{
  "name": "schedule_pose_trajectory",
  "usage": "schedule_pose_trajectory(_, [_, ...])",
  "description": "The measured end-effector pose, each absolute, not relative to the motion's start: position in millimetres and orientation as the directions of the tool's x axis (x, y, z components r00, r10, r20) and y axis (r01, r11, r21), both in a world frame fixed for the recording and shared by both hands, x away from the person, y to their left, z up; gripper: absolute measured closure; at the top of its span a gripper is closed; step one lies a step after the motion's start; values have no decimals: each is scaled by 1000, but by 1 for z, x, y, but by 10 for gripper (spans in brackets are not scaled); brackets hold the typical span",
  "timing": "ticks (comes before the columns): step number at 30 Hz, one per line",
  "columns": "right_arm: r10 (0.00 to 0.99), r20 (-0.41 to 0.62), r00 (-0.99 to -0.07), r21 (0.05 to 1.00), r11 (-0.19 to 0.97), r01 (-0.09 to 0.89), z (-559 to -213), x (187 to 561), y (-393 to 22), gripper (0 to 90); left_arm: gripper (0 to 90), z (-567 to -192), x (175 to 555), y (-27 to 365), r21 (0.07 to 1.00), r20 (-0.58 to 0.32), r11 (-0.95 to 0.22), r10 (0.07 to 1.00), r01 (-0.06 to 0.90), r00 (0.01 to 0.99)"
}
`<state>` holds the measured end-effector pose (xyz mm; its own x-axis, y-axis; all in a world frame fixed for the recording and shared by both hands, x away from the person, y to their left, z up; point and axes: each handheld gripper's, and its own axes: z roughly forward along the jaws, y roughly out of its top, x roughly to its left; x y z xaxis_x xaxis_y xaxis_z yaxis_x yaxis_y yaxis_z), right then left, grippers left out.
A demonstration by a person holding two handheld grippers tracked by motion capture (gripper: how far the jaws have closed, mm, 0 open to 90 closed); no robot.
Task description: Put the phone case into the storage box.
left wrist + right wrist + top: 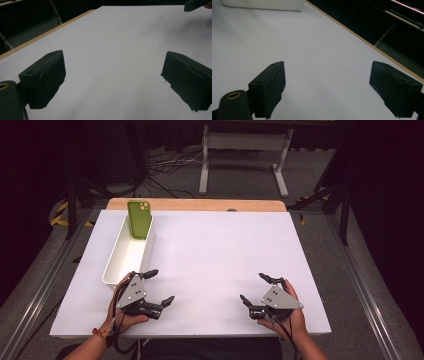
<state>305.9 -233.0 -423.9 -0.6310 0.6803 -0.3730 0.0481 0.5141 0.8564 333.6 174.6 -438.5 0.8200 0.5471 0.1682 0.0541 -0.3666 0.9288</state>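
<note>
White sheeting covers the table (pixel 210 260) almost to its edges, leaving a strip of bare wood along the far side. Most of that surface lies open: a broad bare stretch runs from the middle out to the right edge and forward to the near edge.

A long white bin (pixel 127 255) sits on the left part of the table, its length running from near to far and its far end close to the wooden strip. A green phone (pixel 139 219) stands upright in that far end, leaning against the wall, camera lenses at the top.

The left gripper (pixel 159 287) rests low over the near left of the table, just beside the bin's near end, its jaws spread wide with nothing between them. The right gripper (pixel 256 289) sits at the near right, well apart from the bin and phone, jaws likewise spread and empty. Bare white surface lies between the two grippers.
</note>
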Motion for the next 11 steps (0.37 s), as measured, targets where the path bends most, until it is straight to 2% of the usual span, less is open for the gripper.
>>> schedule_pose_trajectory(11, [685,-369,-629,860,508,48,-422,309,-234,144,59,-441,331,171,926,172,-374,542,54,823])
